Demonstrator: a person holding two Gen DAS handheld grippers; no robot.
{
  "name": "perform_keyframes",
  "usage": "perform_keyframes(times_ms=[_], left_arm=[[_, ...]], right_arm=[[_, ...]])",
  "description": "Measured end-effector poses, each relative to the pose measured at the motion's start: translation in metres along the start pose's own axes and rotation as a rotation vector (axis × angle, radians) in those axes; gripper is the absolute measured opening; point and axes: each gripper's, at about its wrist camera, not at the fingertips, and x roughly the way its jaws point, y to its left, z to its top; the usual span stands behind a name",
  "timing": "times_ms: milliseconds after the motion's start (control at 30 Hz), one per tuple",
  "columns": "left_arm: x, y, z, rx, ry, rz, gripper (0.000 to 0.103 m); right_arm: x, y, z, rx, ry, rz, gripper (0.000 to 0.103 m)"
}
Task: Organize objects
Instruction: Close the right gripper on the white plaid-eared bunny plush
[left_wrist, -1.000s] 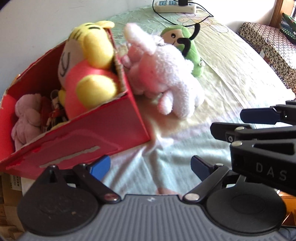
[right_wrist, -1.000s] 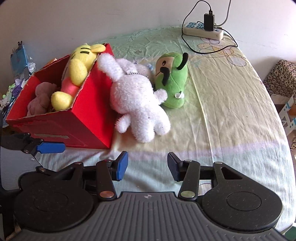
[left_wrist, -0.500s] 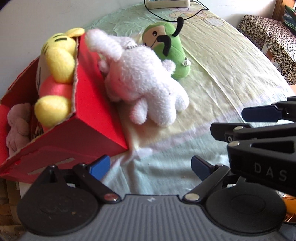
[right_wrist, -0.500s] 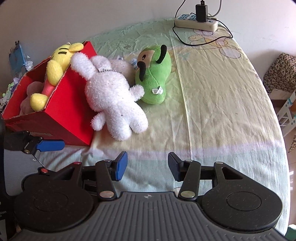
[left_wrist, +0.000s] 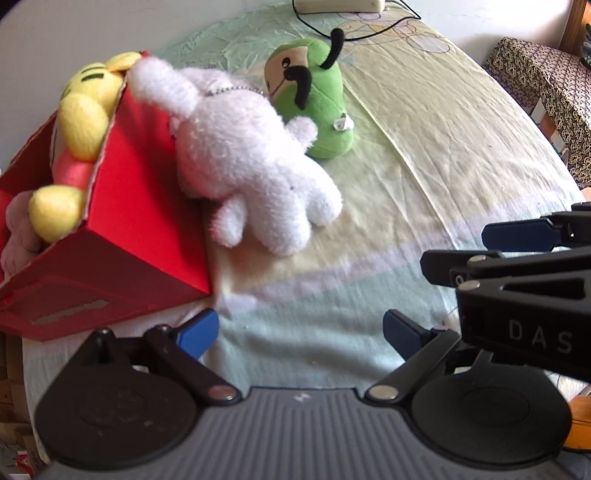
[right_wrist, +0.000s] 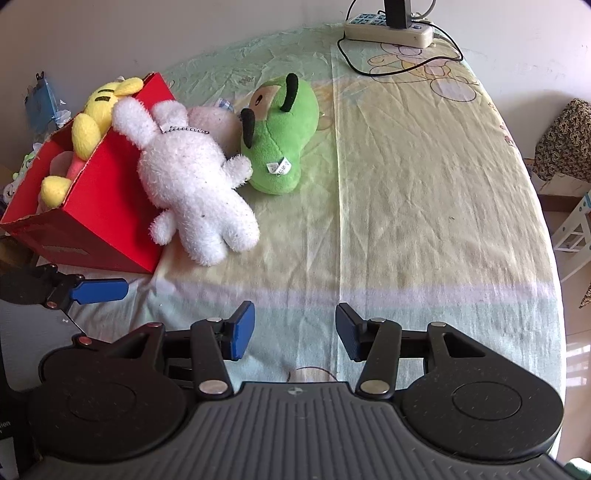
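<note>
Fluffy white plush rabbit (right_wrist: 195, 192); matt red cardboard box (right_wrist: 99, 206) (torn rim); creased cotton sheet (right_wrist: 424, 184).

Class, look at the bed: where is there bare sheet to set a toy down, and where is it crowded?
Free: the wide sheet right of the green plush toy, up to the white power strip; also the strip before both open grippers. Crowded: the left, where the white plush rabbit leans on the red cardboard box.

On the bed (right_wrist: 424, 177), the box (right_wrist: 99, 206) sits far left with a bear toy (right_wrist: 88, 125) inside. A rabbit toy (right_wrist: 195, 192) leans against its right wall; right of that lies a frog toy (right_wrist: 284, 147). A power strip (right_wrist: 388, 31) lies at the far edge.
</note>
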Motion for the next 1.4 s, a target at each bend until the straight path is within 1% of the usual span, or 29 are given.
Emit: perform_keyframes(times_ms=[133, 300, 400, 533, 633, 700, 800, 900, 1000, 1100, 1167, 1200, 1300, 1333, 1400], left_arm=[[0.003, -0.005, 0.004, 0.019, 0.004, 0.018, 0.096], [0.008, -0.009, 0.011, 0.040, 0.009, -0.002, 0.096], [0.008, -0.010, 0.016, 0.046, 0.003, -0.034, 0.096], [0.010, -0.009, 0.019, 0.052, -0.027, -0.075, 0.096], [0.016, -0.004, 0.022, 0.032, -0.045, -0.128, 0.095], [0.016, -0.002, 0.021, 0.024, -0.064, -0.134, 0.095], [0.017, 0.002, 0.018, 0.018, -0.094, -0.111, 0.095], [0.020, 0.005, 0.015, 0.020, -0.105, -0.079, 0.095], [0.022, 0.009, 0.009, 0.023, -0.098, -0.103, 0.094], [0.020, 0.012, 0.001, 0.033, -0.112, -0.103, 0.094], [0.020, 0.017, -0.004, 0.028, -0.113, -0.105, 0.094], [0.020, 0.020, -0.006, 0.019, -0.111, -0.110, 0.094], [0.018, 0.028, -0.009, 0.000, -0.113, -0.120, 0.094], [0.018, 0.030, -0.011, -0.003, -0.115, -0.121, 0.094], [0.015, 0.031, -0.013, -0.004, -0.122, -0.115, 0.094]], right_arm=[[0.000, -0.006, 0.000, 0.017, -0.006, 0.009, 0.051], [0.001, -0.016, 0.001, 0.055, -0.015, -0.001, 0.050], [0.001, -0.028, 0.005, 0.102, -0.028, 0.001, 0.049], [0.006, -0.038, 0.011, 0.160, -0.040, 0.027, 0.049], [0.010, -0.040, 0.017, 0.170, -0.045, 0.044, 0.049], [0.012, -0.041, 0.023, 0.172, -0.060, 0.061, 0.048], [0.014, -0.034, 0.035, 0.138, -0.082, 0.101, 0.048], [0.015, -0.022, 0.050, 0.096, -0.096, 0.168, 0.048], [0.013, 0.004, 0.066, -0.004, -0.133, 0.228, 0.048], [0.011, 0.030, 0.076, -0.107, -0.166, 0.264, 0.049], [0.012, 0.043, 0.082, -0.151, -0.168, 0.288, 0.053], [0.013, 0.049, 0.083, -0.170, -0.171, 0.297, 0.054], [0.021, 0.066, 0.087, -0.238, -0.182, 0.283, 0.058], [0.026, 0.069, 0.087, -0.258, -0.187, 0.262, 0.060], [0.037, 0.073, 0.089, -0.287, -0.183, 0.199, 0.060]])
